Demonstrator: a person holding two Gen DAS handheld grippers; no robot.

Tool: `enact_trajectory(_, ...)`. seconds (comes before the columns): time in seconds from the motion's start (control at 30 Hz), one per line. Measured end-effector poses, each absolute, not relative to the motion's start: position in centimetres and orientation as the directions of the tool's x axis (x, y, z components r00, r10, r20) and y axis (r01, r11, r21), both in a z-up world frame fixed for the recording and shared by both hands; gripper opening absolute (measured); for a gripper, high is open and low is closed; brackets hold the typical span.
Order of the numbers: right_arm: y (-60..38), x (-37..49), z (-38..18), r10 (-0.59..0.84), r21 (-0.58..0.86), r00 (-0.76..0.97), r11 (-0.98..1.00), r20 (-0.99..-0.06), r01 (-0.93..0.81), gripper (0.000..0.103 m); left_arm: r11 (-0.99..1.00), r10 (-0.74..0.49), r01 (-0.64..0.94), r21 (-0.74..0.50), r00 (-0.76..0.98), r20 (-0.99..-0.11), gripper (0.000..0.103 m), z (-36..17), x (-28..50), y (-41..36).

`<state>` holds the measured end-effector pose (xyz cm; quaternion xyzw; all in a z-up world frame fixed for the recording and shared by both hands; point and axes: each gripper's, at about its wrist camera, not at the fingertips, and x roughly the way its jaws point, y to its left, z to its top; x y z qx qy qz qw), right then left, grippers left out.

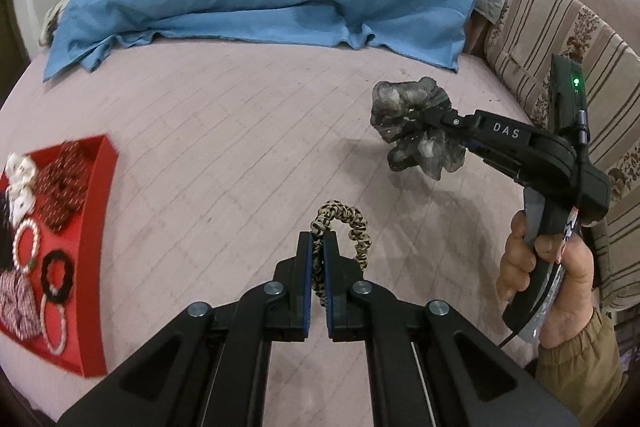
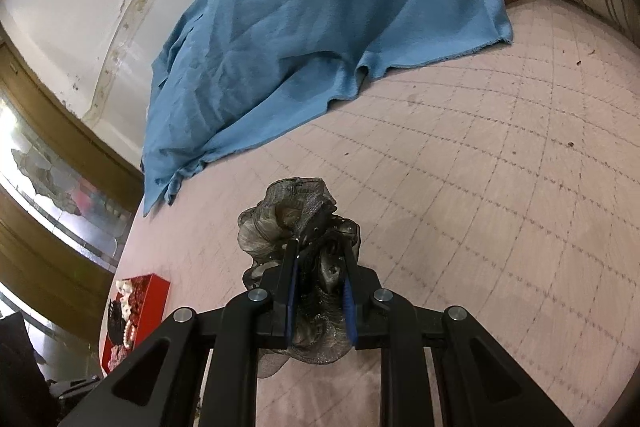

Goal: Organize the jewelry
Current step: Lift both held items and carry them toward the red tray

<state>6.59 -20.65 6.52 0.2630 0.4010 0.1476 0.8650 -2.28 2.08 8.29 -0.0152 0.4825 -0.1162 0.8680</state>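
Our left tool point(image 1: 319, 241) clenched a leopard-print scrunchie point(image 1: 349, 227); our right tool point(image 2: 320, 251) gripped a grey sheer scrunchie point(image 2: 280, 223), red tray point(image 1: 102, 227) far left.

My left gripper point(image 1: 319, 247) is matte black, with blue pads point(image 1: 307, 279) lining both fingers and round silver screws point(image 1: 273, 288) at each linkage pivot. My right gripper point(image 1: 416, 125), at the frame's right, carries white "DAS" lettering, a green indicator light and a black cable. My sleeve point(image 1: 576, 371) is olive-tan.
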Motion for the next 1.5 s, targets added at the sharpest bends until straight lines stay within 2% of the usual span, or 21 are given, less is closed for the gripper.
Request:
enact_trajectory(0.53, -14.7, -0.1, 7.2, 0.418, 0.465, 0.625, 0.880, -0.660, -0.097, 0.020, 0.976, -0.218, 0.110, -0.189, 0.572, -0.791, 0.005, 9.9, -8.9, 8.5)
enact_trajectory(0.73, -12.7, -4.9, 8.6, 0.400, 0.435, 0.662, 0.892, -0.633, -0.124, 0.020, 0.966, -0.249, 0.097, -0.238, 0.585, -0.772, 0.005, 10.3, -10.6, 11.0)
enact_trajectory(1.17, -9.5, -11.4, 10.6, 0.533, 0.590, 0.634, 0.794, -0.560, -0.146, 0.020, 0.959, -0.269, 0.105, -0.265, 0.640, -0.719, 0.005, 12.0, -13.9, 14.0)
enact_trajectory(1.5, -5.2, -13.9, 12.9, 0.473, 0.452, 0.659, 0.865, -0.585, -0.220, 0.020, 0.970, -0.214, 0.067, -0.233, 0.689, -0.692, 0.005, 12.7, -15.3, 16.5)
